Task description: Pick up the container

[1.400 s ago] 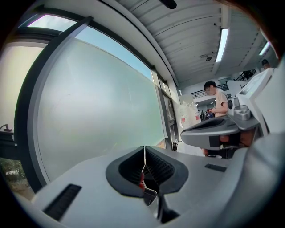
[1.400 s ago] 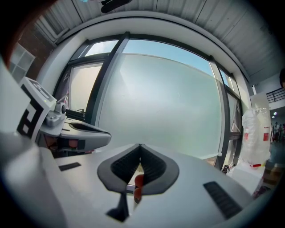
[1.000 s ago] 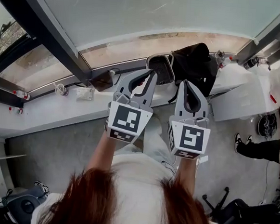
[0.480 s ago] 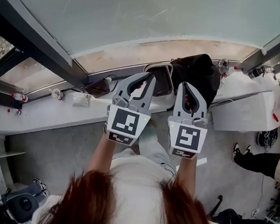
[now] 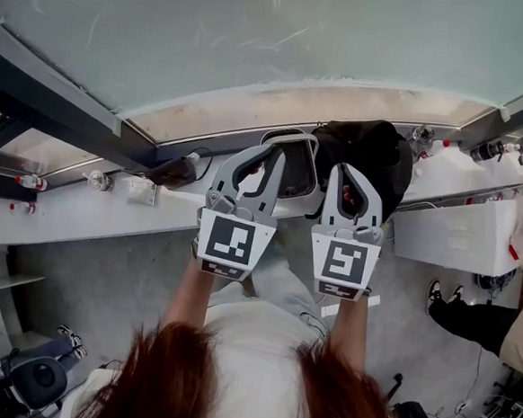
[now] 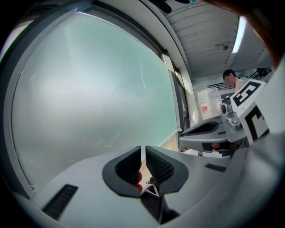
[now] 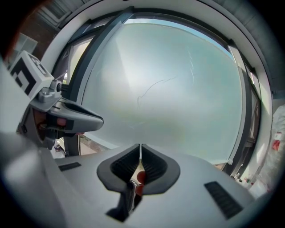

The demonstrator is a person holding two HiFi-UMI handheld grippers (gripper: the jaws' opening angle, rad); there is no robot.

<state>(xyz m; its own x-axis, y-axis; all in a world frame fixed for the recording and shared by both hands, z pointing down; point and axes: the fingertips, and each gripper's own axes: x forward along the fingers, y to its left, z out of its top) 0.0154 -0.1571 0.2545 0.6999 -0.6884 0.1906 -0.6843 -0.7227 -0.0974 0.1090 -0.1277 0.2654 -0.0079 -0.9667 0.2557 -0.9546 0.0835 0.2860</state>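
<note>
- Shut and empty, both of them: the left gripper (image 5: 278, 153) and the right gripper (image 5: 347, 170) have their jaws pressed together with nothing between (each gripper's own view shows only a thin slit).
- Both forearms (image 5: 190, 293) reach forward side by side, and the grippers point a little below level at the frosted window (image 5: 257, 41).
- The container (image 5: 302, 173), a pale open bin, sits on the white ledge (image 5: 81, 212), just past the left gripper's tip and right beside a black bag (image 5: 374, 154).
- A second ago the container lay clear beyond both tips. Now the left gripper overlaps it in the head view.
</note>
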